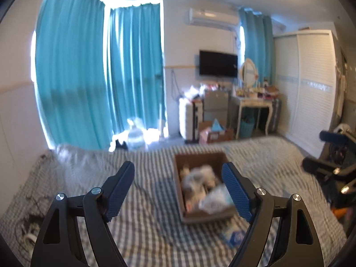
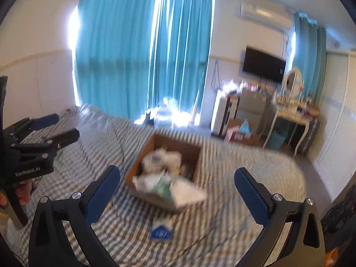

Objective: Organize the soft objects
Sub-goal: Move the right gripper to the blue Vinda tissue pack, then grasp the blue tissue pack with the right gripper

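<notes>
Soft objects: a blurred pile of white and pale things point(image 2: 163, 163) fills the cardboard box point(image 2: 178, 143), which stands near the middle of the bed point(image 2: 255, 162); one pale packet point(image 2: 175, 188) hangs over the box's near edge.
Loose item: a small blue-and-white pack point(image 2: 161, 231) lies flat on the striped cover, just in front of the box toward the bed's near edge.
Step in hand: judged, fetching that loose pack and dropping it into the box.
Doing it well: come down from above, pinch the pack across its short sides, lift clear of the cover so the cloth is not caught, and release well inside the box walls, away from the overhanging packet.
Left gripper point(image 1: 178, 189): fingers wide apart, nothing between them, held in the air above the bed.
Right gripper point(image 2: 176, 198): fingers wide apart, empty, touching nothing, aimed at the box.
Caution: both views are blurred, so the pile's contents cannot be told.
</notes>
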A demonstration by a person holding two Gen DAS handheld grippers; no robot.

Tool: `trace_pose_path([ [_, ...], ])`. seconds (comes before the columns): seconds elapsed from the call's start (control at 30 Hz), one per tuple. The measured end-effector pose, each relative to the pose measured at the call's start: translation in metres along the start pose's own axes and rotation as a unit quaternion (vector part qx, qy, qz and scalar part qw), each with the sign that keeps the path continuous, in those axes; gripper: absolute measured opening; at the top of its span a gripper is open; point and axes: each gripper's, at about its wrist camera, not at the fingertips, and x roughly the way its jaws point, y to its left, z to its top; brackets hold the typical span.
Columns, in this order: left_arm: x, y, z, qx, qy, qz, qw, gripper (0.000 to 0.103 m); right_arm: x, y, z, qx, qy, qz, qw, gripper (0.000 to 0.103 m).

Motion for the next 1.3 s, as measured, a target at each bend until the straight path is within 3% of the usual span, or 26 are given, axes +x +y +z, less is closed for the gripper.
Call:
trace_pose_path([
  [0.13, 0.018, -0.002, -0.054, -0.003, 0.047, -0.007, 0.9989, 0.082, 0.04, 0.008, -0.052, 0.011, 0.028, 0.004, 1.0, 0.103],
  [0.27, 0.055, -0.001, -0.103, -0.011, 0.103, 0.005, 0.9946, 0.082, 0.097, 0.008, -0.097, 0.026, 0.087, 0.021, 0.996, 0.103],
  [0.4, 0.094, -0.002, -0.133, -0.015, 0.137, 0.021, 0.9902, 0.082, 0.139, 0.002, -0.117, 0.049, 0.097, 0.013, 0.994, 0.103],
  [0.47, 0.111, -0.004, -0.148, -0.016, 0.149, 0.02, 0.9885, 0.082, 0.164, -0.001, -0.134, 0.061, 0.13, 0.007, 0.99, 0.103],
  [0.63, 0.129, -0.014, -0.193, 0.026, 0.178, 0.027, 0.9832, 0.082, 0.183, 0.003, -0.157, 0.054, 0.171, 0.018, 0.984, 0.103],
  [0.73, 0.133, -0.019, -0.201, 0.032, 0.198, 0.021, 0.9795, 0.082, 0.19, 0.005, -0.163, 0.055, 0.191, 0.025, 0.98, 0.101],
  [0.87, 0.145, -0.025, -0.213, 0.053, 0.224, 0.039, 0.9725, 0.082, 0.205, 0.013, -0.176, 0.048, 0.233, 0.041, 0.971, 0.08],
  [1.0, 0.146, -0.027, -0.219, 0.049, 0.232, 0.043, 0.9706, 0.082, 0.206, 0.019, -0.181, 0.031, 0.237, 0.042, 0.97, 0.058],
  [1.3, 0.14, -0.016, -0.22, 0.022, 0.234, 0.051, 0.9707, 0.082, 0.182, 0.017, -0.181, 0.028, 0.214, 0.05, 0.975, 0.048],
])
